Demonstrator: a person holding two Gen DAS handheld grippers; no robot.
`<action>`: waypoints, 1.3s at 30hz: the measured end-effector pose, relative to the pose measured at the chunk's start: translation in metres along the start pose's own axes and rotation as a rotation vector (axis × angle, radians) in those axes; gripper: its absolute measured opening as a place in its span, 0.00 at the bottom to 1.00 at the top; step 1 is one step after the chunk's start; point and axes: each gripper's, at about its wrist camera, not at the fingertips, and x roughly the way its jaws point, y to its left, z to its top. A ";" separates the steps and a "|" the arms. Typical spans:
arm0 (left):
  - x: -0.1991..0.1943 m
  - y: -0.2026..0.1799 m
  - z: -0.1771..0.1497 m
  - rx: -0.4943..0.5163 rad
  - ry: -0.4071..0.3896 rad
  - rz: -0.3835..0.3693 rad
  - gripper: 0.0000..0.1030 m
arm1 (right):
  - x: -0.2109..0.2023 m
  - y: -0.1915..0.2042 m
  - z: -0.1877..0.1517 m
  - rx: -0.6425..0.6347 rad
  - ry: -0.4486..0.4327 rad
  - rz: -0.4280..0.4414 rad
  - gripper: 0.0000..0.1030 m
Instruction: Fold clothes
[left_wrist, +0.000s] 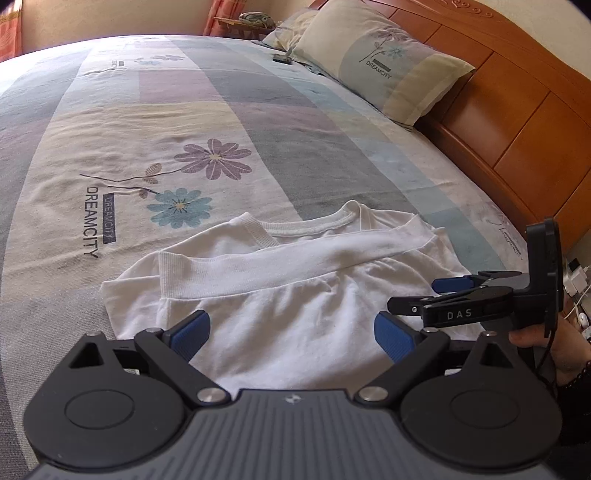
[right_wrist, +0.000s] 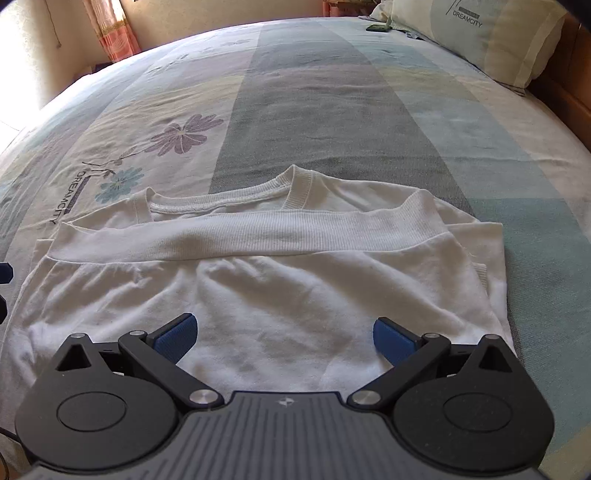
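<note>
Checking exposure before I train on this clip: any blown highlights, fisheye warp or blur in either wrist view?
Right wrist: window light at the left edge blows out the bed sheet; white sweatshirt keeps its rib texture. Left wrist: even light, no clipping; headboard bows with fisheye warp. Both views: dark vignette in the corners, left gripper and right gripper sharp, both open.

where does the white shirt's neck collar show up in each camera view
Left wrist view: the collar sits just above centre, beyond the folded-over ribbed hem.
Right wrist view: the collar lies left of centre, also just past the hem.
Shared landmark: the blue flower print on the bedsheet, left of the collar in both views.
</note>
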 end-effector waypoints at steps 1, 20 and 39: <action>0.002 -0.002 0.000 0.001 0.005 -0.004 0.93 | 0.003 -0.001 -0.002 -0.003 0.006 -0.005 1.00; 0.011 0.025 -0.029 -0.234 0.013 0.012 0.94 | 0.004 -0.007 -0.008 -0.159 -0.017 0.069 1.00; -0.027 0.096 -0.061 -0.584 -0.087 -0.065 0.94 | 0.001 -0.011 -0.011 -0.195 -0.027 0.105 1.00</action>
